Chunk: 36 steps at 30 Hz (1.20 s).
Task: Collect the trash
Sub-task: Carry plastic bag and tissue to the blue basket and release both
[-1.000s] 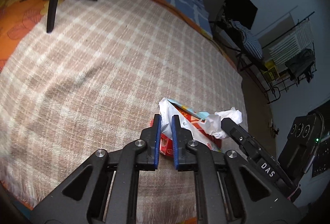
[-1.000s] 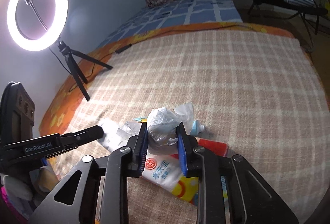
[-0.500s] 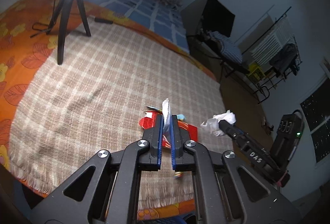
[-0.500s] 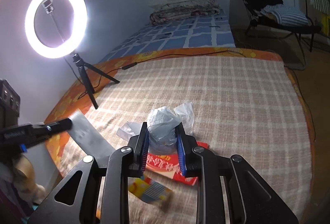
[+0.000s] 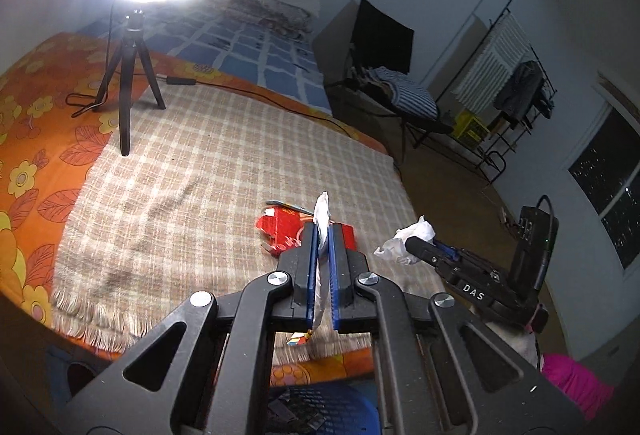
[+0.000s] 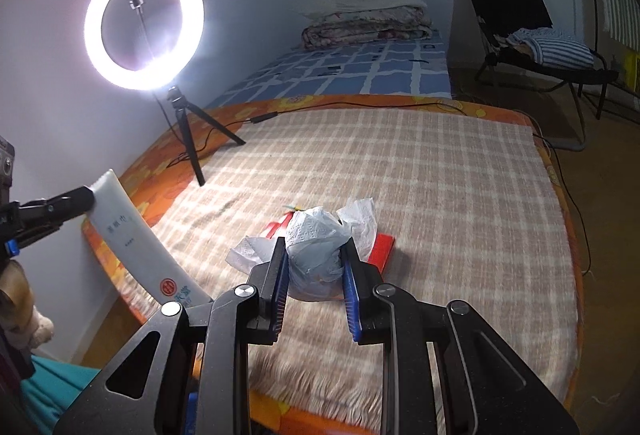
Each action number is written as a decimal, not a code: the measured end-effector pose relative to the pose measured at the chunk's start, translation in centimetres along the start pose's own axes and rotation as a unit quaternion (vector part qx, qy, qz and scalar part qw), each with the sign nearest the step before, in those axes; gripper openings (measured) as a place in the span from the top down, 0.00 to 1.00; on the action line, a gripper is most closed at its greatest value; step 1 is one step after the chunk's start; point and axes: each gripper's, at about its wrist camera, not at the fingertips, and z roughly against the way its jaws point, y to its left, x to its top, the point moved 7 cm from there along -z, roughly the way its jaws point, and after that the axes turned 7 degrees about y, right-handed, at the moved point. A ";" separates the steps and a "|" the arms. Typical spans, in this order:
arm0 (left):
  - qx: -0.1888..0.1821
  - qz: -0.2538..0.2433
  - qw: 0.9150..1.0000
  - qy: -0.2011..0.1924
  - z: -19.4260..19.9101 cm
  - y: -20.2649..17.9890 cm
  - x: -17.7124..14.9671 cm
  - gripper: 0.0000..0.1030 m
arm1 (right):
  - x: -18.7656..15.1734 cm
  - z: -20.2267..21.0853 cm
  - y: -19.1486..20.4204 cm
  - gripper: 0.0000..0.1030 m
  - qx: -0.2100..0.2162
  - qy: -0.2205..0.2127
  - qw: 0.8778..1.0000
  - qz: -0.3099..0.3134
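My left gripper (image 5: 321,231) is shut on a long white plastic wrapper (image 5: 322,206), seen edge-on between the blue pads. In the right wrist view that wrapper (image 6: 136,247) hangs slantwise off the left gripper (image 6: 86,199), clear of the bed. My right gripper (image 6: 314,247) is shut on a crumpled wad of white tissue and thin plastic (image 6: 316,227), held above the checked blanket (image 6: 440,203). The left wrist view shows the same wad (image 5: 406,237) at the right gripper's tip (image 5: 412,247). A flat red packet (image 5: 280,229) lies on the blanket (image 5: 180,195) under both grippers.
A ring light on a black tripod (image 6: 188,139) stands on the bed at the left, its cable (image 6: 360,107) running across. A blue basket (image 5: 320,411) sits below the bed's near edge. A folded quilt (image 6: 368,27), a chair (image 5: 384,47) and a drying rack (image 5: 512,75) lie beyond.
Both grippers have risen and drawn back from the blanket with their loads. The wrapper has come up off the bed, and the bed's near edge and the basket have come into view.
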 end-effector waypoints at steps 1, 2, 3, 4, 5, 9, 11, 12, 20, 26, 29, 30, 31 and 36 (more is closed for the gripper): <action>-0.002 -0.002 1.000 0.000 0.2 -0.1 -0.2 0.97 | -0.2 0.3 0.1 0.78 0.000 -0.001 1.000 0.001; -0.006 -0.005 1.000 0.002 0.7 -0.4 -0.7 0.97 | -0.5 0.6 0.2 0.78 0.001 -0.001 1.000 0.002; -0.010 -0.007 1.000 0.005 1.1 -0.7 -1.2 0.97 | -0.9 0.9 0.4 0.78 0.002 0.000 1.000 0.004; -0.013 -0.009 1.000 0.008 1.3 -0.9 -1.7 0.97 | -1.3 1.2 0.4 0.78 0.004 0.001 1.000 0.004; -0.016 -0.010 1.000 0.012 1.4 -1.1 -2.1 0.97 | -1.7 1.5 0.5 0.78 0.005 0.002 1.000 0.005; -0.027 -0.019 0.999 0.031 2.1 -2.0 -4.4 0.97 | -3.6 2.6 1.2 0.78 0.009 0.010 1.000 0.014; -0.031 -0.019 0.999 0.039 2.4 -2.3 -5.4 0.97 | -4.5 3.1 1.6 0.78 0.010 0.014 1.000 0.020; -0.035 -0.020 0.998 0.046 2.4 -2.5 -6.1 0.97 | -5.1 3.3 1.8 0.78 0.011 0.017 1.000 0.023; -0.038 -0.042 0.993 0.100 1.4 -3.9 -10.6 0.97 | -9.3 4.4 3.2 0.78 0.021 0.040 0.998 0.045; -0.015 -0.064 0.988 0.139 -0.5 -3.8 -13.7 0.97 | -12.3 3.7 3.8 0.78 0.034 0.074 0.996 0.040; 0.001 -0.068 0.984 0.162 -1.7 -3.4 -15.2 0.97 | -13.9 3.0 4.4 0.78 0.039 0.096 0.994 0.045; 0.009 -0.072 0.982 0.173 -2.2 -3.2 -16.0 0.97 | -14.5 2.6 4.6 0.78 0.042 0.105 0.993 0.045; 0.015 -0.076 0.980 0.181 -2.7 -3.0 -16.7 0.97 | -15.1 2.3 4.8 0.78 0.046 0.114 0.991 0.044; 0.045 -0.096 0.970 0.220 -4.6 -2.3 -19.8 0.97 | -17.6 1.1 5.6 0.78 0.053 0.148 0.986 0.052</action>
